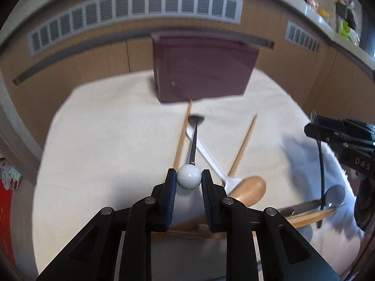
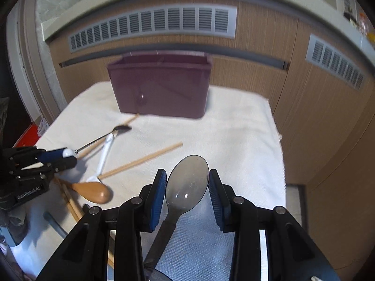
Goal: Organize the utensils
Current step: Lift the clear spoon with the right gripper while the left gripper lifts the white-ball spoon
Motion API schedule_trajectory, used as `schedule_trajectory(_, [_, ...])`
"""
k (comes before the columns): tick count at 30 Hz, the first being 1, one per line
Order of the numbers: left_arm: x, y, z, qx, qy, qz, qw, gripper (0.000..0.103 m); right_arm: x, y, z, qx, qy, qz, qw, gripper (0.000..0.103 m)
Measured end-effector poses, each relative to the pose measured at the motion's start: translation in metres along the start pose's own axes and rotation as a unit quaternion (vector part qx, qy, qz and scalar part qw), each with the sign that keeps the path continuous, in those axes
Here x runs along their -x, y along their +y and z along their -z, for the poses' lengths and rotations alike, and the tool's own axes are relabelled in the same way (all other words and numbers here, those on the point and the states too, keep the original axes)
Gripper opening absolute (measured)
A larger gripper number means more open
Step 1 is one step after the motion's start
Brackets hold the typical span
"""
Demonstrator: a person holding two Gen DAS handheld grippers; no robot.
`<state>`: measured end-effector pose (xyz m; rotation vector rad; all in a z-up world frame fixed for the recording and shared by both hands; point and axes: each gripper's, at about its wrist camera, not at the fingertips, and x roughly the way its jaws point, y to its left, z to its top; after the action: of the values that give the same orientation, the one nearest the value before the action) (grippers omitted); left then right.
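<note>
My left gripper (image 1: 189,177) is shut on the white ball end (image 1: 189,177) of a thin metal spoon whose small bowl (image 1: 196,118) points at the maroon organizer box (image 1: 201,68). It also shows in the right wrist view (image 2: 68,152). My right gripper (image 2: 187,182) is shut on the bowl of a translucent grey plastic spoon (image 2: 186,185); its handle runs back under the gripper. The maroon box (image 2: 161,84) stands at the far side of the white cloth (image 2: 222,128), its divided top open.
On the cloth lie a wooden spoon (image 2: 93,192), a white spoon (image 2: 104,154), and loose wooden chopsticks (image 2: 143,160), more chopsticks lie by the left gripper (image 2: 70,199). A wooden cabinet with vents (image 2: 152,23) stands behind. The table edge drops off at the right (image 2: 279,140).
</note>
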<state>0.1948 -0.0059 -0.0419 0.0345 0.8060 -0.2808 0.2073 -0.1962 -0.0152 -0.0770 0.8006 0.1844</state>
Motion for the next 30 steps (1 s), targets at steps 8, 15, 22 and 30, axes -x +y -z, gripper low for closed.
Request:
schedule_trajectory(8, [0.055, -0.003, -0.030, 0.006, -0.109, -0.002, 0.9940, 0.022, 0.037, 0.004, -0.015, 0.006, -0.057, 0.002, 0.998, 0.032])
schedule_trajectory(15, [0.078, -0.007, -0.044, 0.008, -0.136, 0.002, 0.9907, 0.022, 0.062, 0.007, -0.022, 0.015, -0.083, 0.007, 0.996, 0.027])
schedule_trajectory(22, [0.105, -0.012, -0.046, 0.000, -0.160, -0.003, 0.9870, 0.022, 0.074, 0.004, -0.027, 0.018, -0.093, -0.013, 0.995, 0.022])
schedule_trajectory(30, [0.109, -0.008, -0.038, 0.007, -0.158, -0.003, 0.9874, 0.022, 0.003, -0.002, -0.011, 0.001, 0.014, 0.017, 1.000, 0.064])
